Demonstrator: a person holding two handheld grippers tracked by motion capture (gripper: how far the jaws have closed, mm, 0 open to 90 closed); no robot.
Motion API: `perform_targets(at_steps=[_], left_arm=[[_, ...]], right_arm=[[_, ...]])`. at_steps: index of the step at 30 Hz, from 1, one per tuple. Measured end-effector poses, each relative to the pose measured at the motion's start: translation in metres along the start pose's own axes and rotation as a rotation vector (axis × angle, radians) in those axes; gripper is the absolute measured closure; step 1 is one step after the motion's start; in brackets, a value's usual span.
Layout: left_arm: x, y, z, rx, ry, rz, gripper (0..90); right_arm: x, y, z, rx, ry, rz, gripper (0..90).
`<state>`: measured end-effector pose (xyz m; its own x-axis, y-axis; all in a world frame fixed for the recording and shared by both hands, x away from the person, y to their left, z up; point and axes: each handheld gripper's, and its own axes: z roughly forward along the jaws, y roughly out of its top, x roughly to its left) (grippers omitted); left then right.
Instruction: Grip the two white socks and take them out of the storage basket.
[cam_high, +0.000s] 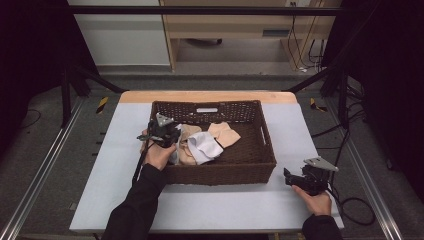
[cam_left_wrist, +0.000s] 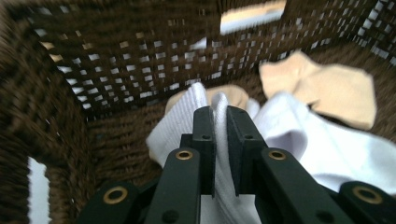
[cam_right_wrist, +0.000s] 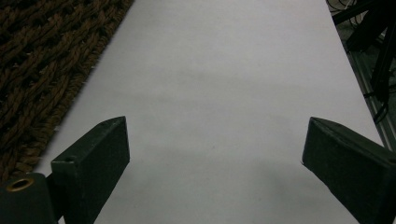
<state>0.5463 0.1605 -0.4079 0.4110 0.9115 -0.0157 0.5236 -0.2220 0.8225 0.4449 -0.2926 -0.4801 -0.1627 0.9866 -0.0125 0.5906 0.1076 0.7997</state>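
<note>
Black jaws of the left gripper (cam_left_wrist: 220, 116) pinch a fold of white cloth (cam_left_wrist: 299, 140) inside the wicker basket (cam_left_wrist: 70, 93).

Seen from the high view, the left gripper (cam_high: 161, 131) sits over the basket's (cam_high: 250, 170) left end, the person's left hand (cam_high: 159, 154) wrapped around it from below and the dark sleeve (cam_high: 132, 210) reaching in from the near edge. Its jaws stand nearly together with the white cloth (cam_high: 204, 146) clamped between them; beige cloths (cam_high: 224, 133) lie touching it on the basket floor. No brand, label or writing can be read on any of these. Resting on the pale table (cam_high: 210, 205) just right of the basket's near corner, the right gripper (cam_high: 289, 176) is held low in the right hand (cam_high: 314, 201); in the right gripper view its jaws stand wide apart over bare tabletop (cam_right_wrist: 224, 84), holding nothing, with the basket's woven wall (cam_right_wrist: 42, 60) beside them.
</note>
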Motion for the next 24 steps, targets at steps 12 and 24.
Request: perform_targets(at_steps=[12,24], left_arm=[[0.003,0.022,-0.029,-0.164,-0.037,-0.009,82.6],[0.001,0.040,-0.060,-0.247,-0.084,-0.002,83.6]], right_arm=[[0.000,0.000,0.000,-0.003,0.002,0.000,7.8],[-0.001,0.000,-0.001,-0.011,0.002,-0.006,7.8]])
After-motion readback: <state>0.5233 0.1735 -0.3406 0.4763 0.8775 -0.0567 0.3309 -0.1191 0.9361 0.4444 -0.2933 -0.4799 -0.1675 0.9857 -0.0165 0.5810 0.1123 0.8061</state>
